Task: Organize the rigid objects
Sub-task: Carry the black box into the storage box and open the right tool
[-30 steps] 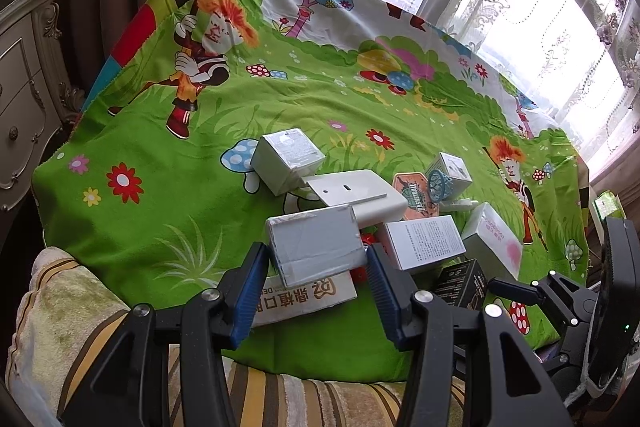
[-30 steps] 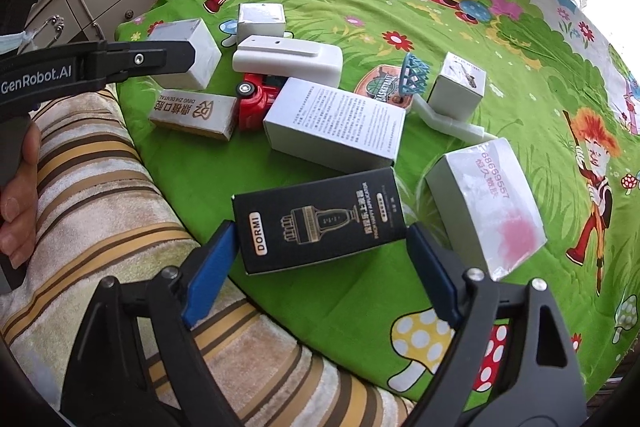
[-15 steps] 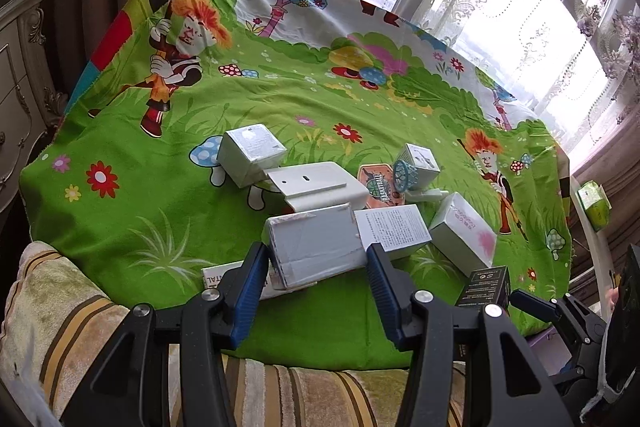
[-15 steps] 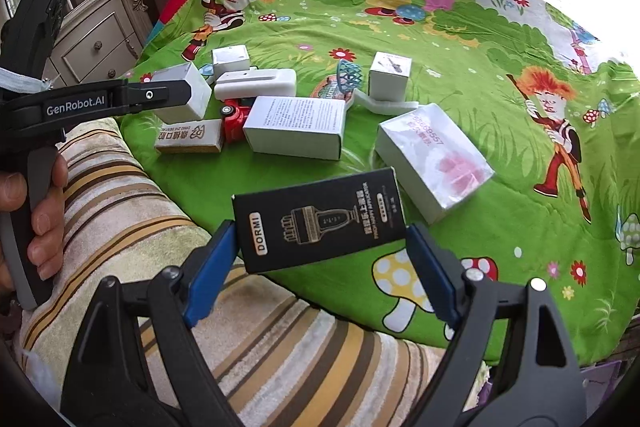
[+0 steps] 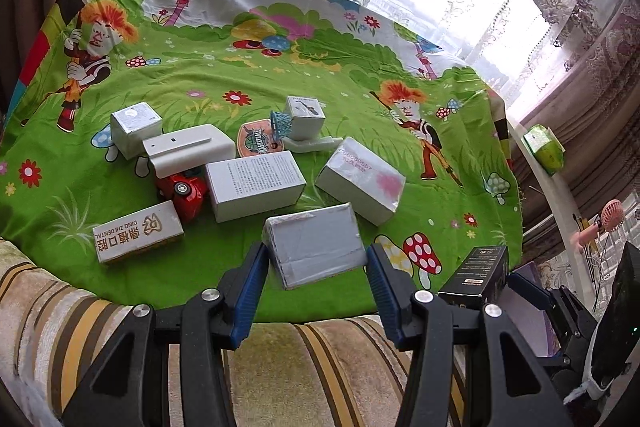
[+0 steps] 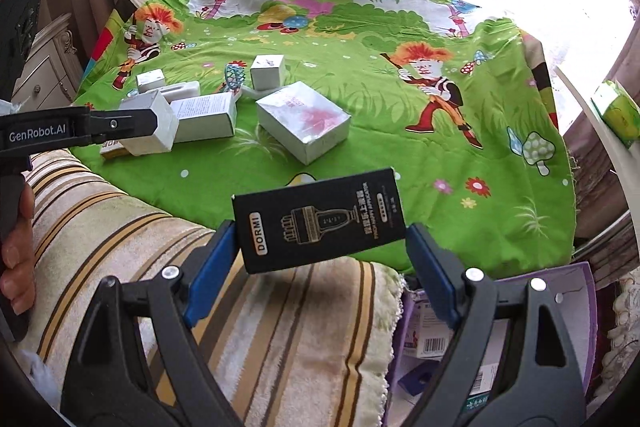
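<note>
Boxes (image 5: pixel 256 185) mostly lie loose on the bed at twelve o'clock, while each hand-held gripper carries one: left (image 5: pixel 314 269) clamps a grey box (image 5: pixel 314 245), right (image 6: pixel 320 253) a black box (image 6: pixel 320 219).

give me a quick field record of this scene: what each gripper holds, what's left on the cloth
left hand-held gripper: shut on grey box
right hand-held gripper: shut on black DORMI box
surface: green cartoon cloth
left on cloth: red toy car, dental box, pink-stained white box, other white boxes
below right: purple bin
</note>
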A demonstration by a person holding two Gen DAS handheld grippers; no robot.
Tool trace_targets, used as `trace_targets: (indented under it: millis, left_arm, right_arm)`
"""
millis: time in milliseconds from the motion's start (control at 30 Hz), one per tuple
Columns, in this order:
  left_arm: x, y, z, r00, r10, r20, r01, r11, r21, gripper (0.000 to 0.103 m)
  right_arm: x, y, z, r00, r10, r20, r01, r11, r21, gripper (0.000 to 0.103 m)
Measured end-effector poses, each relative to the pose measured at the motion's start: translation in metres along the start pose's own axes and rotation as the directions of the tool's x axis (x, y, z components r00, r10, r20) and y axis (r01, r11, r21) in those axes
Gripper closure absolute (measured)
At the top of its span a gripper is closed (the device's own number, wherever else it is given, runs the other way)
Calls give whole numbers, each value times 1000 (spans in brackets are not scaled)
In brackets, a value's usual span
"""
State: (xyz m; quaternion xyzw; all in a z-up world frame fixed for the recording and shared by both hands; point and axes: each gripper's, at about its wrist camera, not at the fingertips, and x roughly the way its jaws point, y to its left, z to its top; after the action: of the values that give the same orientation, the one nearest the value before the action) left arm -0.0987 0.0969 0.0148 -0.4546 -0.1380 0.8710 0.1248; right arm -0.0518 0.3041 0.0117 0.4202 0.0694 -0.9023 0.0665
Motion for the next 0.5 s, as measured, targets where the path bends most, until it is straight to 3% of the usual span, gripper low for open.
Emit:
trace_targets:
  millis: [233, 500]
  left_arm:
    - [7, -51, -19, 993, -95, -71, 101, 992, 74, 52]
    - [10, -109, -43, 966, -208, -153, 233, 958, 168, 52]
  right_arm:
    - [-24, -39, -26, 994, -106, 6, 104, 989, 102, 17]
    - [-51, -87, -58, 986, -166, 5, 162, 964, 213, 17]
